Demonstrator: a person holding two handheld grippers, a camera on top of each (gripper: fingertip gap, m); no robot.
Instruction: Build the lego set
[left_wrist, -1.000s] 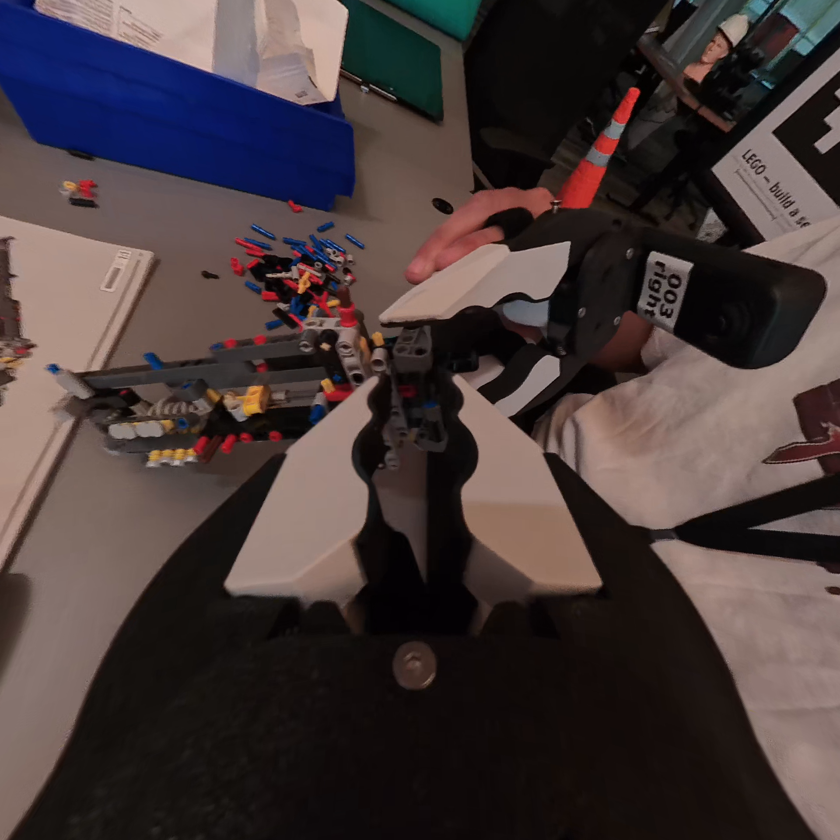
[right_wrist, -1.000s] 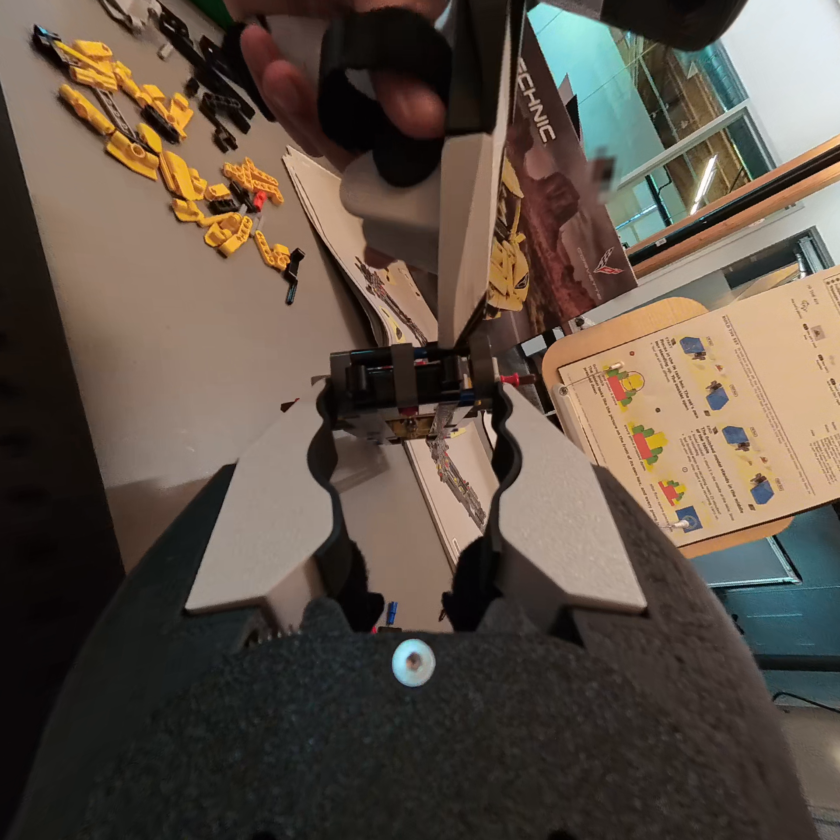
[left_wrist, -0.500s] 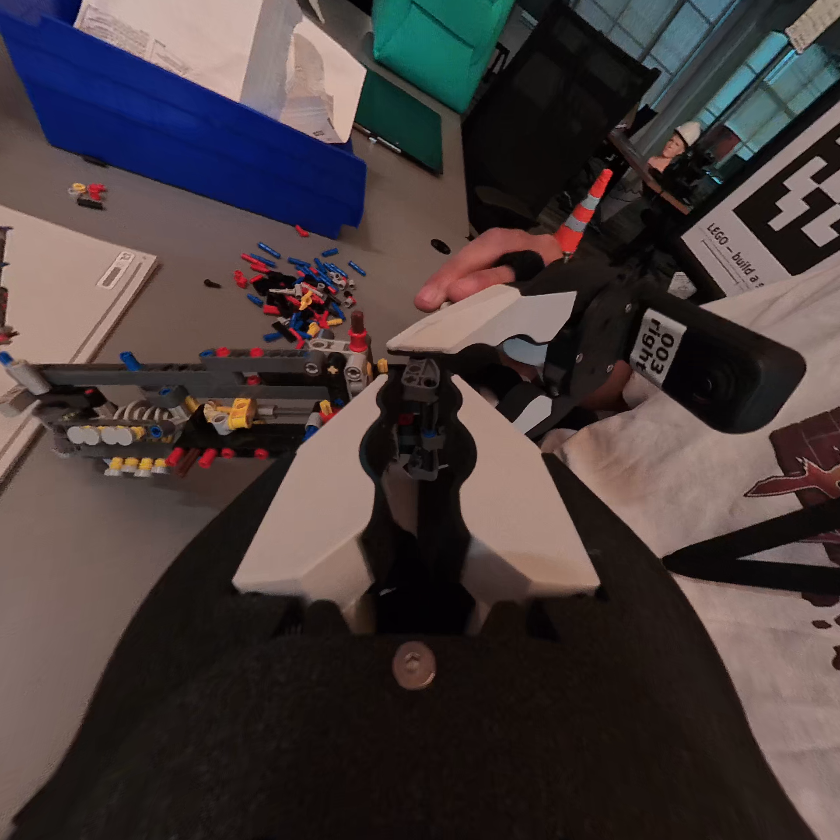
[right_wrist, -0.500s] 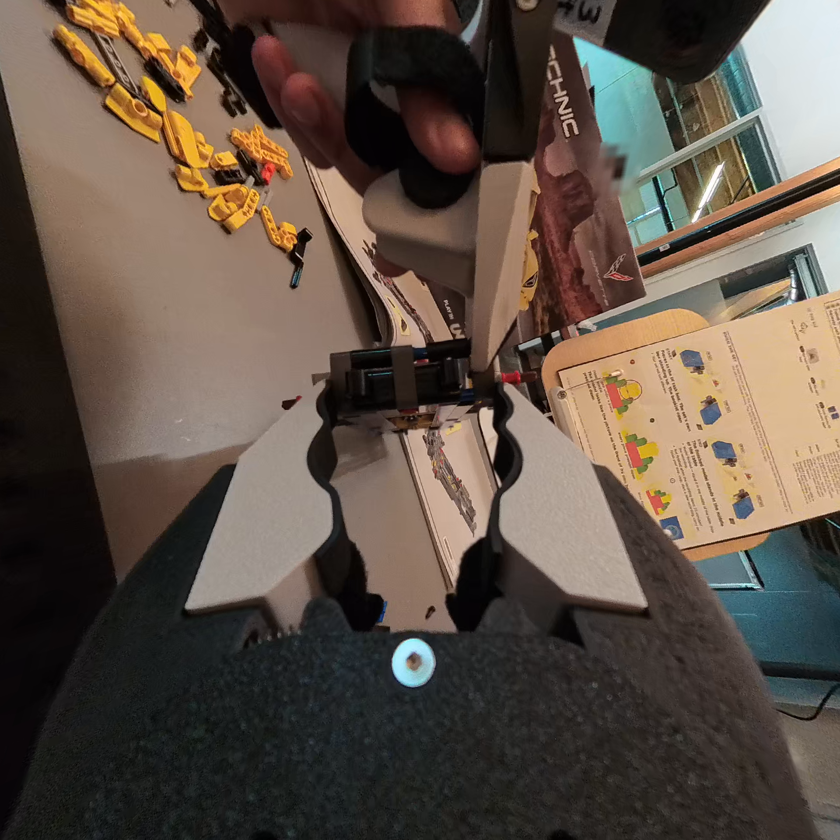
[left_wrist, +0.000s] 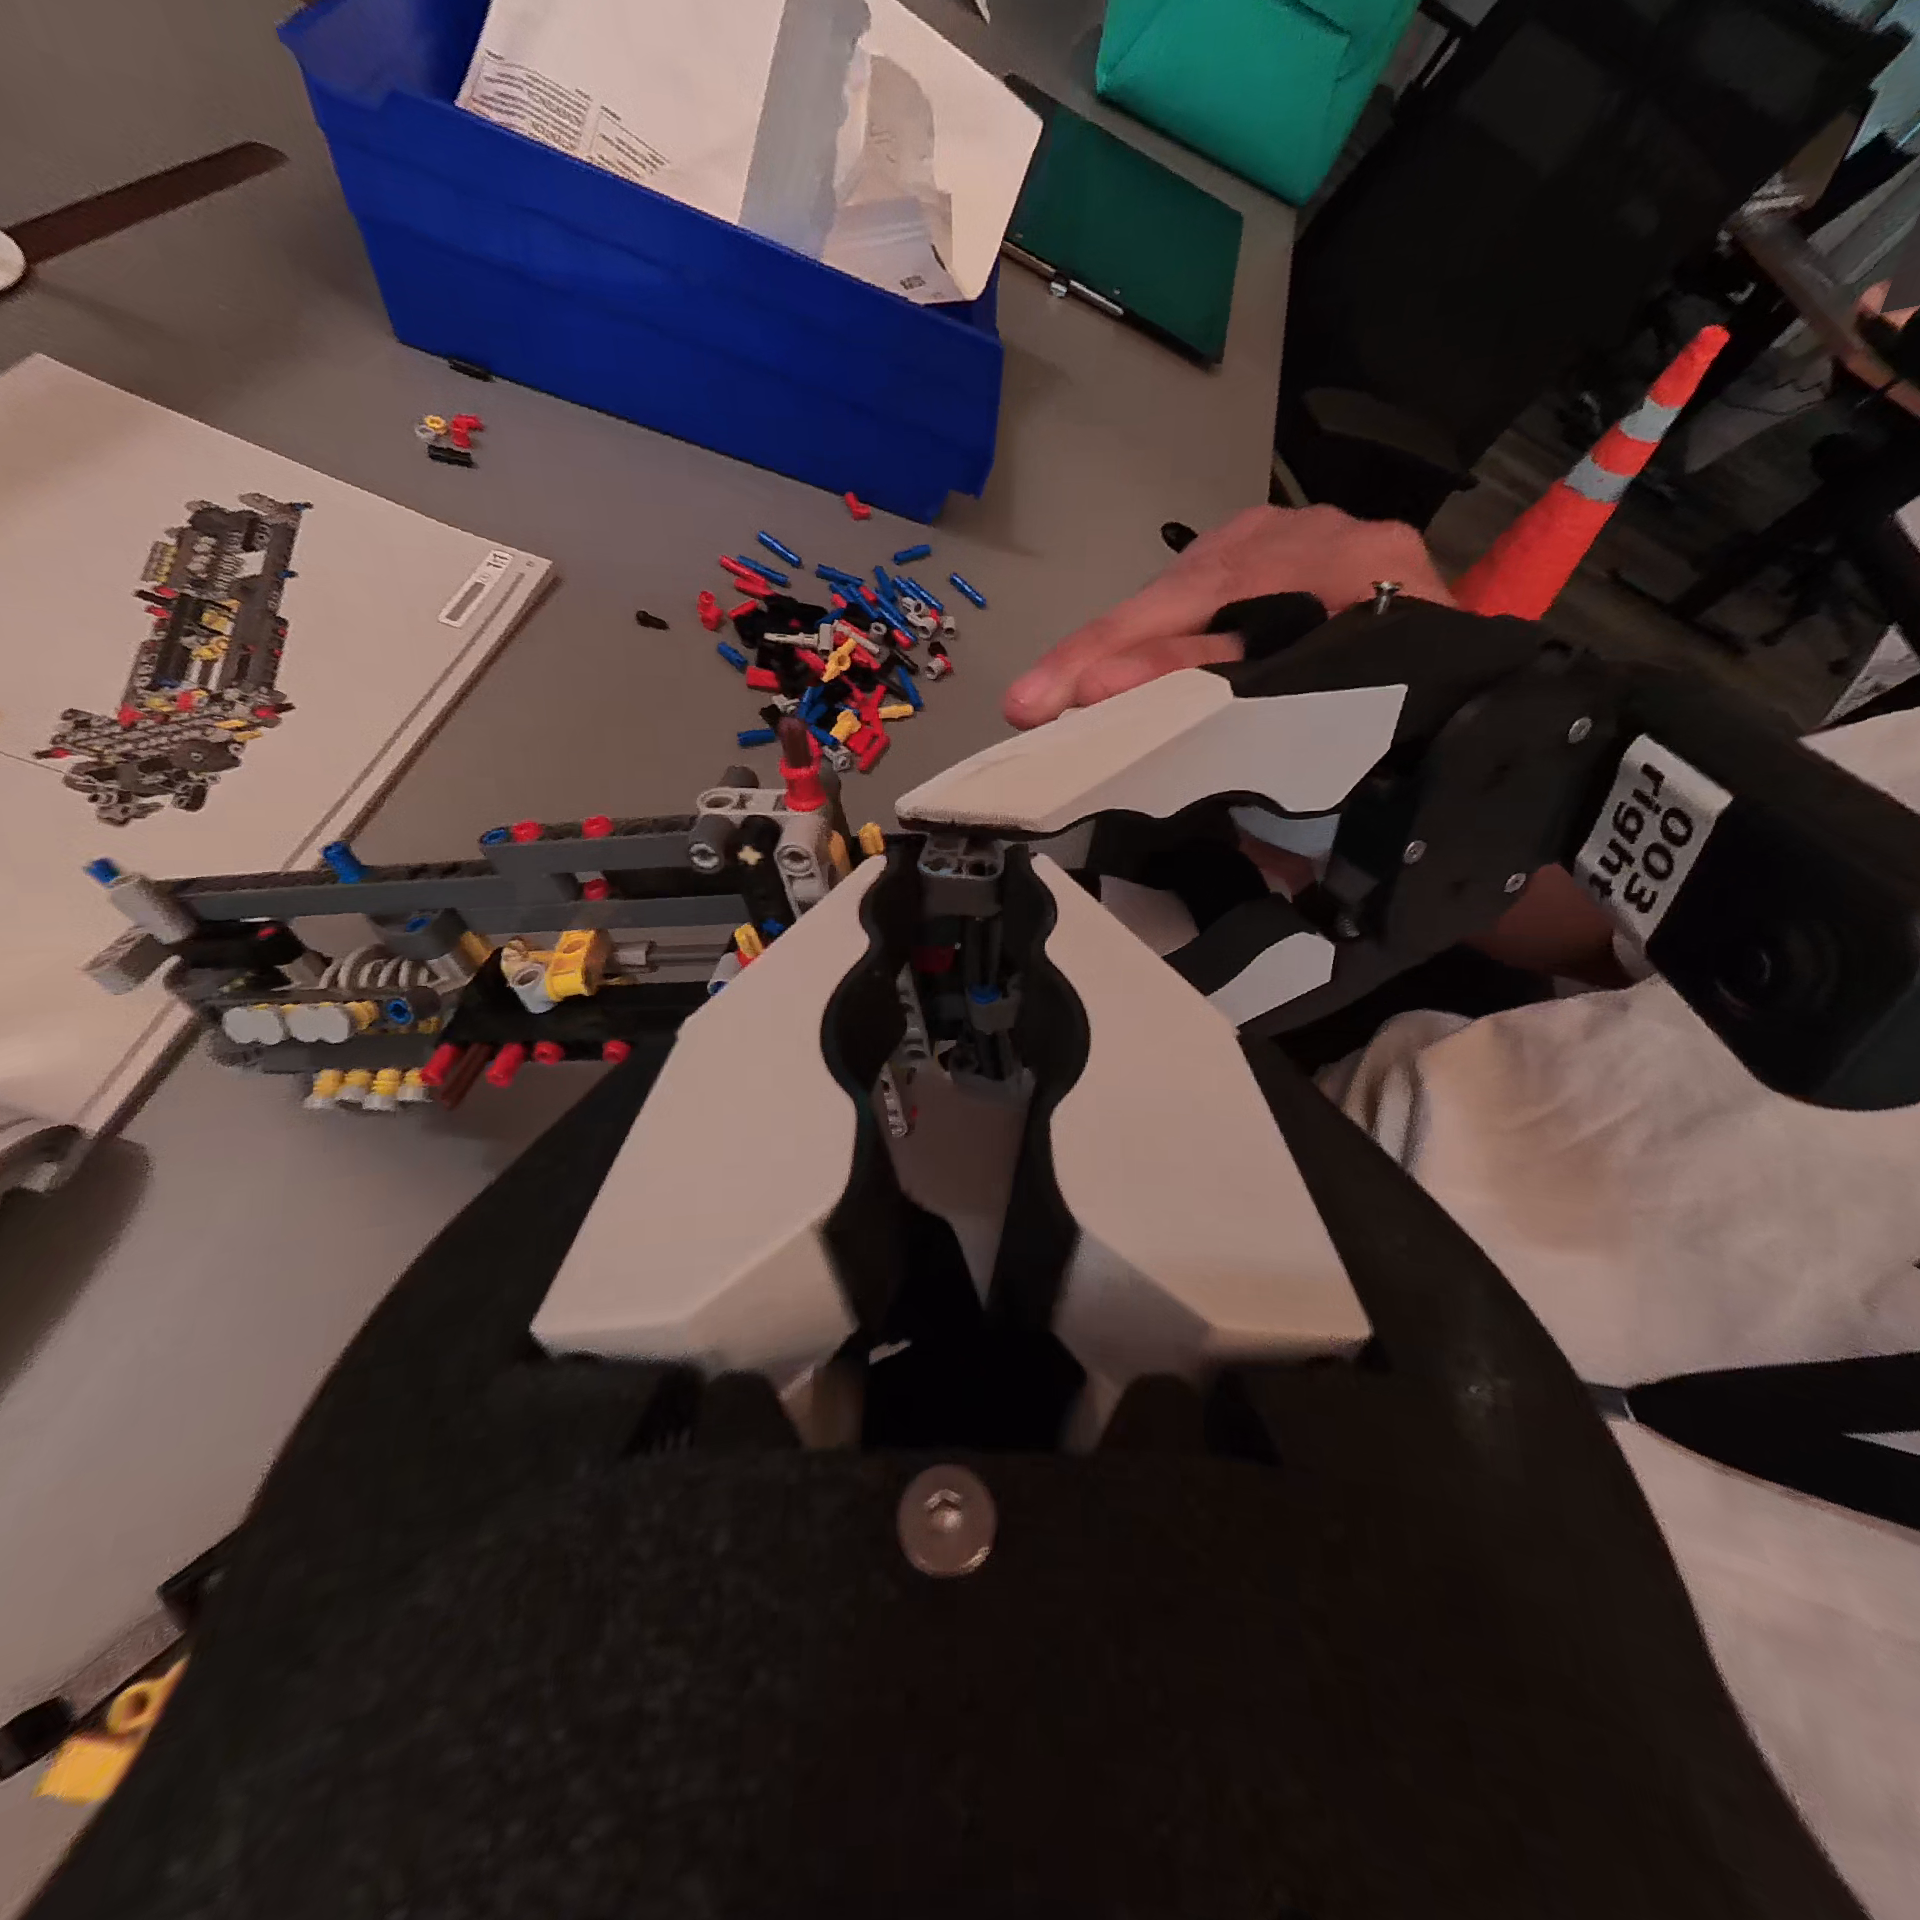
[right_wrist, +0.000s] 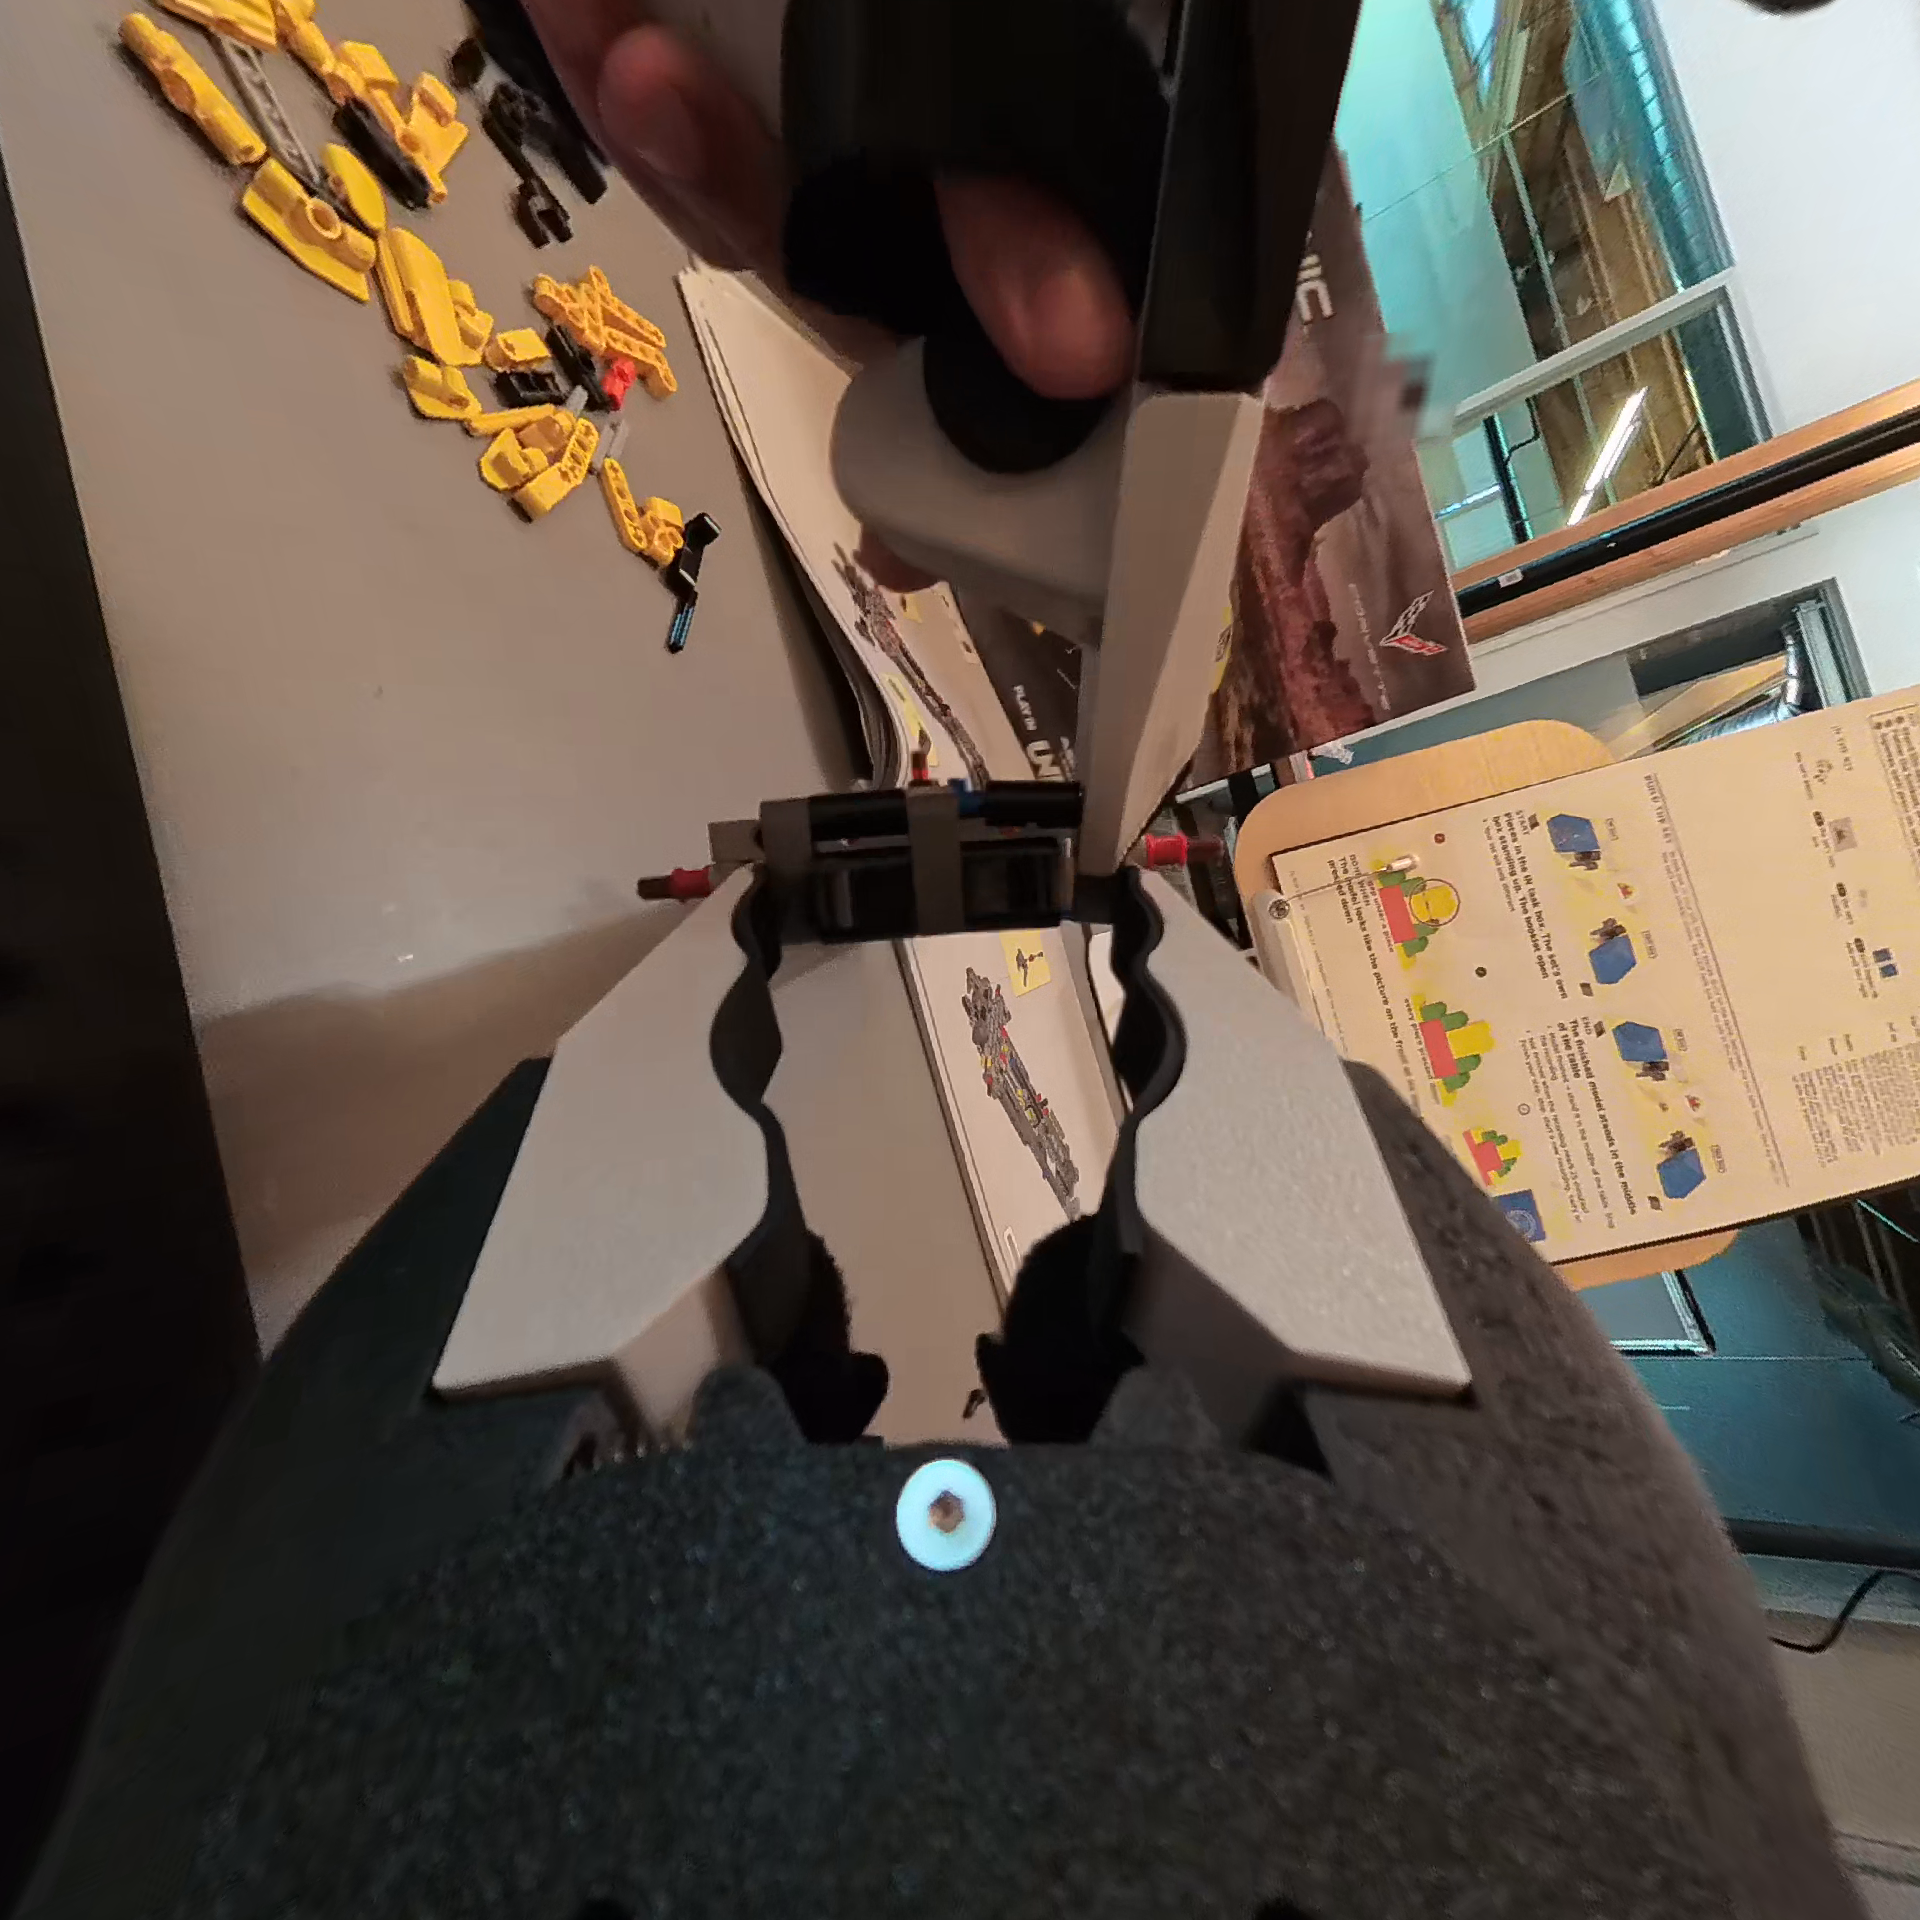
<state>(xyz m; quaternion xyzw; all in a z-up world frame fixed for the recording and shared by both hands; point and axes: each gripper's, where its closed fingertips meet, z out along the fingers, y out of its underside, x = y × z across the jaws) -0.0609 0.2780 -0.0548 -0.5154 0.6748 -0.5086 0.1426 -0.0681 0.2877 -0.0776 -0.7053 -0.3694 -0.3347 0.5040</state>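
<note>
A long grey and black lego chassis (left_wrist: 436, 935) with red, blue and yellow pins hangs just above the table and runs off to the left. My left gripper (left_wrist: 956, 873) is shut on its near end. My right gripper reaches in from the right in that view, with its upper finger (left_wrist: 1122, 748) lying over the same end. In the right wrist view my right gripper (right_wrist: 930, 888) is shut across the width of the chassis end (right_wrist: 914, 883). The left gripper's finger (right_wrist: 1153, 644) comes down from above beside it, with a person's hand on it.
On the grey table are a blue bin (left_wrist: 675, 301) holding paper bags, a pile of small pins (left_wrist: 842, 655), an open instruction booklet (left_wrist: 208, 644) and a pile of yellow parts (right_wrist: 447, 291). The set's box (right_wrist: 1340, 540) and a picture board (right_wrist: 1610, 997) stand beyond. An orange cone (left_wrist: 1590, 488) is off the table. The tips of both grippers are at nearly the same place.
Both grippers keep their hold on the chassis end. The left wrist view has tilted, showing more of the table and booklet. The left gripper has come closer in the right wrist view.
</note>
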